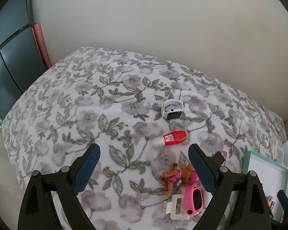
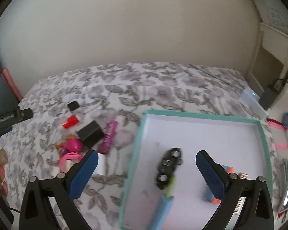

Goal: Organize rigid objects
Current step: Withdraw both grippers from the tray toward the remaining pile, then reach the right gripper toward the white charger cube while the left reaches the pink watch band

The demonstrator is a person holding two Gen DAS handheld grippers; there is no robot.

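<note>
A teal-rimmed white tray [image 2: 201, 115] lies on the floral bedspread [image 1: 86, 105]. In it are a black toy car [image 2: 170, 164], a green and blue marker [image 2: 163, 201] and a blue and orange item [image 2: 213, 197]. My right gripper [image 2: 146, 159] is open and empty above the tray's left side. My left gripper [image 1: 144, 153] is open and empty above the bedspread. Near it lie a red bottle [image 1: 170, 138], a white smartwatch [image 1: 171, 109], a brown and pink toy dog [image 1: 177, 178], a pink watch [image 1: 194, 199] and a white clip [image 1: 175, 207].
Left of the tray in the right wrist view lie a black box [image 2: 90, 133], a magenta comb [image 2: 108, 136], a red item [image 2: 71, 121] and a pink toy [image 2: 74, 145]. A wall runs behind the bed. A dark cabinet [image 1: 7, 61] stands at the left.
</note>
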